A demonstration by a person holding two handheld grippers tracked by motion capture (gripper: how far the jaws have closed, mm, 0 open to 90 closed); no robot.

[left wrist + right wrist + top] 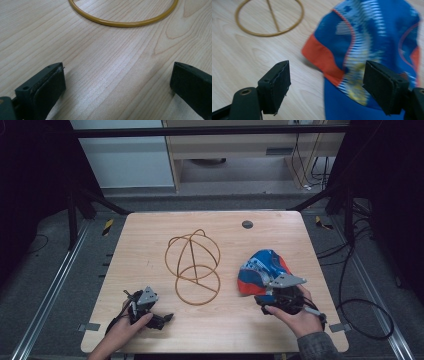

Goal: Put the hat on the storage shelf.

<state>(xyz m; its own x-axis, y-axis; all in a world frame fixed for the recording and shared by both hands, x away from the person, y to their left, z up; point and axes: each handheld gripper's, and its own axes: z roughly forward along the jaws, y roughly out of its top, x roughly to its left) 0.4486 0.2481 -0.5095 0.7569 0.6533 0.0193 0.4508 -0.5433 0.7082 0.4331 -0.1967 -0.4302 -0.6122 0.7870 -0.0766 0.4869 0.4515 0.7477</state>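
Pale wood table point(150, 232), dark room around it. Right gripper point(325, 86) hovers over the blue-and-orange cap point(260, 270), jaws wide, the cap beneath and between them, not pinched. Left gripper point(117, 85) sits low, jaws wide, the yellow wire frame point(192, 265) just ahead.

Left black two-jaw handheld gripper point(167, 317): grey three-cornered plate on top, black cable trailing. Right black two-jaw handheld gripper point(327, 87): same grey plate, black cable, flat black pads point(283, 85), screw hole in each jaw block. Grey sleeve point(316, 346) on right forearm.
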